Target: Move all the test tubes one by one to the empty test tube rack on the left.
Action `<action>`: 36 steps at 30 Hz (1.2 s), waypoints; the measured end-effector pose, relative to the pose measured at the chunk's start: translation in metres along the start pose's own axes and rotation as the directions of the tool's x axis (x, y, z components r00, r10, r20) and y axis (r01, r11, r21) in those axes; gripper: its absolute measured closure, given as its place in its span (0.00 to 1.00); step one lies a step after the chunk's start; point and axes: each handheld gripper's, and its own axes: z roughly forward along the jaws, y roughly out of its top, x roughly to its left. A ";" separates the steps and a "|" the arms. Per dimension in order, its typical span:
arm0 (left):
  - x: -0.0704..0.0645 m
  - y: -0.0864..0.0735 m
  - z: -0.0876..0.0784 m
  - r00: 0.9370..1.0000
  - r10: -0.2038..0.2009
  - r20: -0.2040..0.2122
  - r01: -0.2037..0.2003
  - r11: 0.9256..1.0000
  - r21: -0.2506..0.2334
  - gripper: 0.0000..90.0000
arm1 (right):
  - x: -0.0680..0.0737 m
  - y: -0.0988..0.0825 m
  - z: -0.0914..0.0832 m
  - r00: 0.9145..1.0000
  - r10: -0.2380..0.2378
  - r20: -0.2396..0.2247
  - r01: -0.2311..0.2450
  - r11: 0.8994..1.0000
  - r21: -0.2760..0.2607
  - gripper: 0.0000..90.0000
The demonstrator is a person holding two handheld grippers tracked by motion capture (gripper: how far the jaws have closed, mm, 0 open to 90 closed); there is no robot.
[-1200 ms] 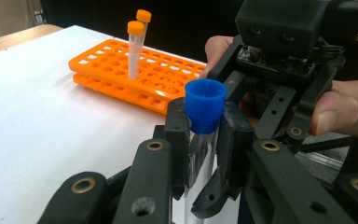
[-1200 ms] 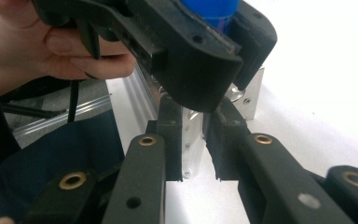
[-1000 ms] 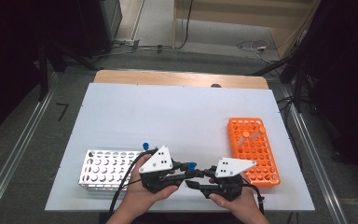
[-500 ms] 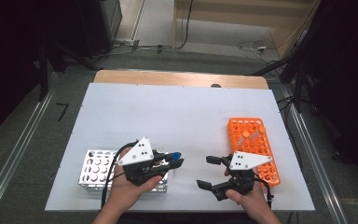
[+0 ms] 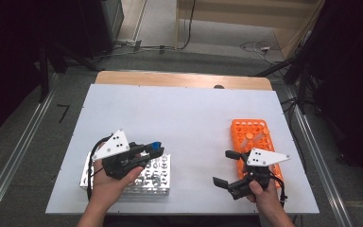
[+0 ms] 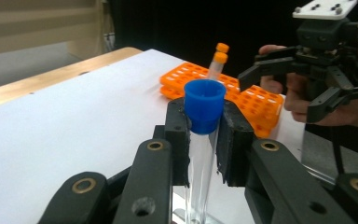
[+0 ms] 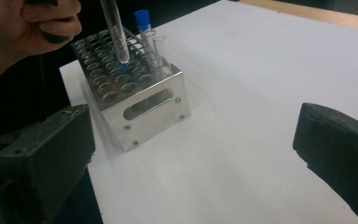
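High view: left gripper (image 5: 155, 150) pinches a blue-capped tube (image 5: 156, 146) over the metal rack (image 5: 157, 180). Right gripper (image 5: 226, 168), jaws just opened wide and holding nothing, sits beside the orange rack (image 5: 250, 134). White table (image 5: 184, 113), wooden far edge, grey floor, dark surroundings. No legible writing.

Left gripper view: cap between the pads, clear tube below.

Right gripper view: tube tip just above the metal rack's holes; two tubes stand in it.

The silver rack (image 7: 140, 100) is shiny metal. The tube (image 6: 200, 163) is clear, its blue cap (image 6: 204, 100) matt plastic. The orange rack (image 5: 255, 142) looks plastic.
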 end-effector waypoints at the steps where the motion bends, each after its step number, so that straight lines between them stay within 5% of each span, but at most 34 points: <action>1: 0.002 0.000 -0.002 1.000 -0.001 -0.005 0.001 1.000 -0.001 0.86 | -0.001 0.000 -0.002 1.000 0.003 0.005 -0.003 1.000 -0.004 0.00; 15: 0.027 -0.007 -0.031 0.990 -0.031 -0.139 0.028 0.999 -0.025 0.86 | -0.018 -0.005 -0.019 0.996 0.035 0.077 -0.032 0.999 -0.032 0.00; 26: 0.035 -0.022 -0.021 0.979 -0.052 -0.198 0.051 0.999 -0.011 0.86 | -0.023 -0.007 -0.023 0.994 0.043 0.097 -0.040 0.999 -0.034 0.00; 36: 0.035 -0.028 -0.011 0.979 -0.043 -0.201 0.046 0.999 0.011 0.86 | -0.025 -0.008 -0.024 0.993 0.048 0.104 -0.044 0.998 -0.034 0.00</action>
